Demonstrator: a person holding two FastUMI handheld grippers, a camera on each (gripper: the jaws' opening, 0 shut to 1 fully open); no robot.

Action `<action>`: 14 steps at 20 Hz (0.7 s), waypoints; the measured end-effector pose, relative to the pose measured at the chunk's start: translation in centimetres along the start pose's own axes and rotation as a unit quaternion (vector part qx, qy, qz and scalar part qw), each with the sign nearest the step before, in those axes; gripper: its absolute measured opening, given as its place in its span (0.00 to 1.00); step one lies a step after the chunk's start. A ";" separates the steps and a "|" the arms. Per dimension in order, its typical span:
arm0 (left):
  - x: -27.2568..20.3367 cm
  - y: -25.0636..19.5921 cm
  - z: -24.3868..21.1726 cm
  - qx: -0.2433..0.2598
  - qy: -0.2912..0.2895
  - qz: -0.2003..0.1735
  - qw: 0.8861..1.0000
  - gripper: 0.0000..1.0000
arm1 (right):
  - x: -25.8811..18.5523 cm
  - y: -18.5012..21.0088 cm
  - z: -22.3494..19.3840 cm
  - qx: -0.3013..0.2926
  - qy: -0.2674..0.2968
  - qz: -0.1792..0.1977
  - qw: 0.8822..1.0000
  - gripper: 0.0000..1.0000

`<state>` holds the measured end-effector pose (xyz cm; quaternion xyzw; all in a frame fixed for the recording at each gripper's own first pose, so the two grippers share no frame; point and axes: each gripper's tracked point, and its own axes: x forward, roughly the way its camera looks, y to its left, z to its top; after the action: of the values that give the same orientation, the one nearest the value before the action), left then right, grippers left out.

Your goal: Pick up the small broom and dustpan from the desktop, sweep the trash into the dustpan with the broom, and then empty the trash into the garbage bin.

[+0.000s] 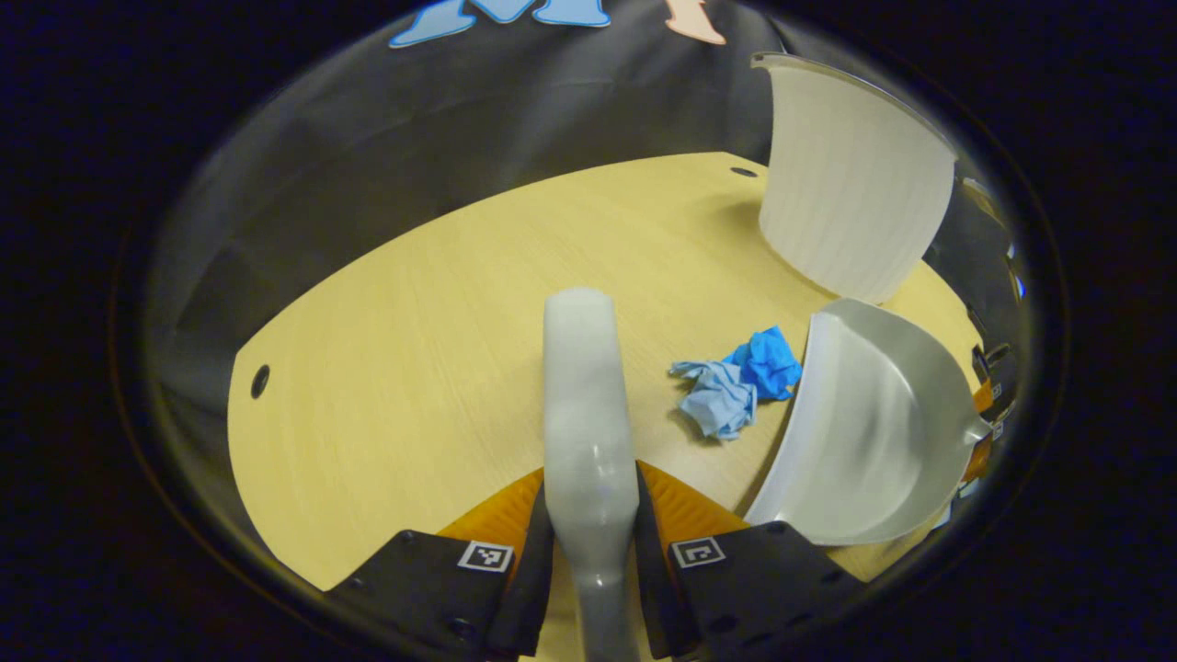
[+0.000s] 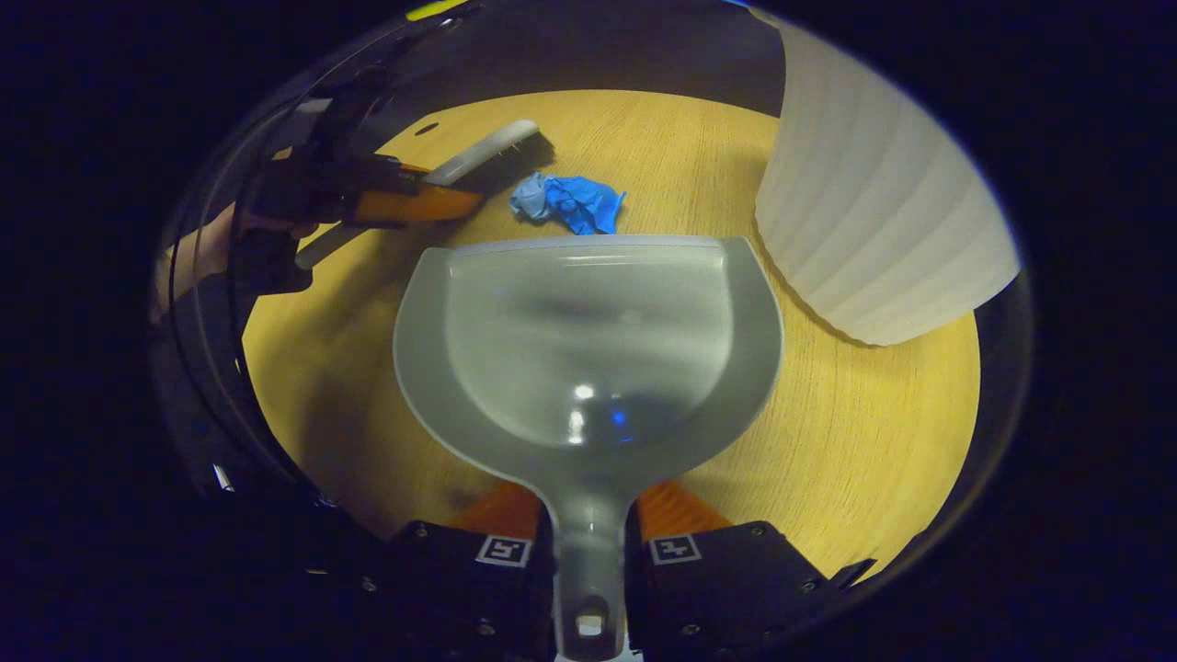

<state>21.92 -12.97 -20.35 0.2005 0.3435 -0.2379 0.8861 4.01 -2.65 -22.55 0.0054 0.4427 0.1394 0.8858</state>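
On the pale wooden desktop (image 1: 414,349), the left gripper (image 1: 590,542) clamped the broom (image 1: 584,405); the right gripper (image 2: 588,552) clamped the dustpan (image 2: 588,340), crumpled blue trash (image 2: 568,200) just beyond its lip, beside the white ribbed garbage bin (image 2: 874,211).

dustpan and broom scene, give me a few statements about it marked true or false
1. The right gripper is shut on the dustpan handle. True.
2. The blue crumpled trash already lies inside the dustpan. False: it lies on the desktop, just past the pan's front edge.
3. The left gripper is shut on the broom. True.
4. The white garbage bin lies tipped over on its side. False: it stands upright on the desktop, beside the dustpan.
5. The dustpan holds a pile of scraps. False: its inside is bare.
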 end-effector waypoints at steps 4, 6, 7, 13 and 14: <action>0.3 -1.6 2.1 0.039 -0.003 -0.028 0.999 0.48 | 0.4 0.0 0.0 -0.003 0.000 -0.008 1.000 0.32; 0.2 -2.7 2.4 0.048 -0.003 -0.039 0.998 0.48 | 0.3 0.0 0.2 -0.003 0.000 -0.010 1.000 0.32; 0.1 -3.2 2.6 0.050 -0.003 -0.046 0.998 0.48 | 0.2 0.4 0.3 -0.004 0.001 -0.012 1.000 0.32; -1.1 -7.0 3.6 0.063 -0.013 -0.095 0.993 0.51 | 0.2 0.3 0.6 -0.003 -0.004 -0.010 1.000 0.32; -1.4 -7.5 3.6 0.069 -0.015 -0.106 0.992 0.48 | 0.2 0.3 0.6 -0.006 -0.005 -0.009 1.000 0.32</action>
<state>18.63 -20.48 -18.36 0.2198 0.3321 -0.3568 0.8450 4.52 -2.27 -22.27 -0.0033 0.4372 0.1336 0.8894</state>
